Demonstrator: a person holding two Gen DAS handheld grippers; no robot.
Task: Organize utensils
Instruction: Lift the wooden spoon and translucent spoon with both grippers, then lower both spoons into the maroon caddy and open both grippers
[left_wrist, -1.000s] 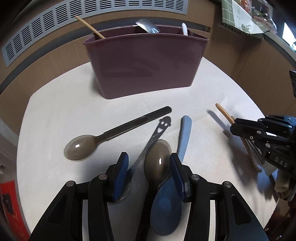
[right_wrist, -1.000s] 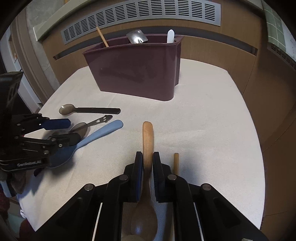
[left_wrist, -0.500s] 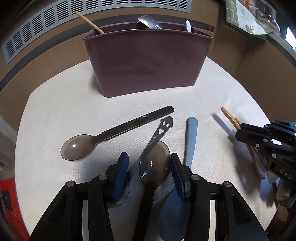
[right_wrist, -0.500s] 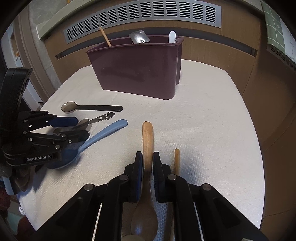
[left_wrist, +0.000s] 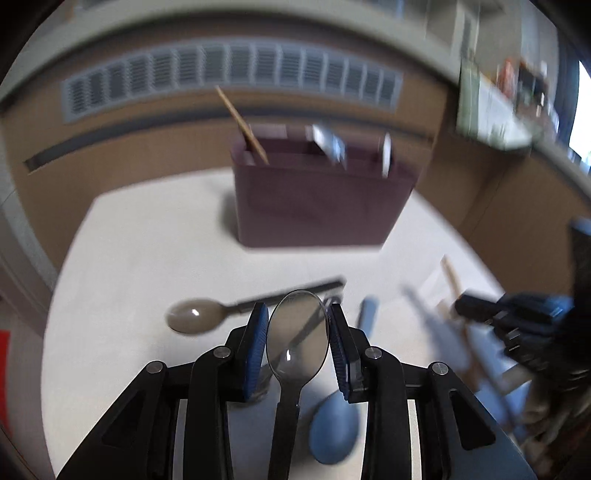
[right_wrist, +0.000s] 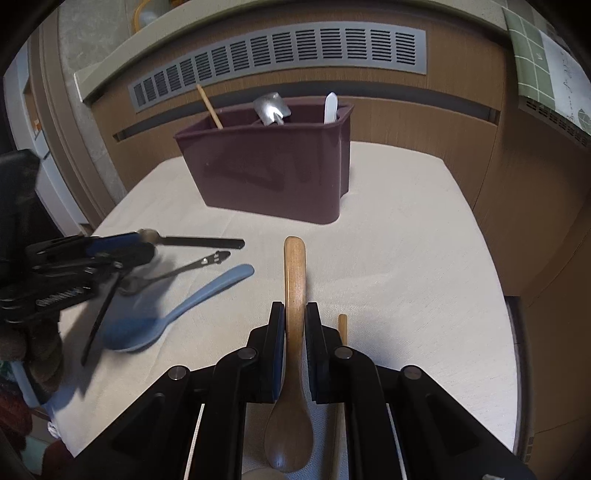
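My left gripper (left_wrist: 297, 309) has its jaws closing on the bowl of a smoky clear spoon (left_wrist: 296, 343), and the blue pads touch both sides of the bowl. The spoon hangs above the white tablecloth (left_wrist: 147, 251), handle toward me. My right gripper (right_wrist: 294, 311) is shut on the handle of a wooden spoon (right_wrist: 294, 269) low over the cloth. The maroon utensil holder (right_wrist: 273, 166) stands at the back with a wooden stick, a metal spoon and a white handle in it.
On the cloth lie a second smoky spoon (left_wrist: 195, 319) with a black handle, a blue spoon (right_wrist: 177, 314) and a metal spoon (right_wrist: 184, 271) with a cut-out handle. A wooden chopstick (right_wrist: 342, 326) lies beside my right gripper. A vent panel and wooden wall curve behind.
The left jaws have narrowed onto the smoky spoon's bowl, and the gripper has risen and pulled back with it; that view is now blurred. The right gripper has kept still with the wooden spoon.
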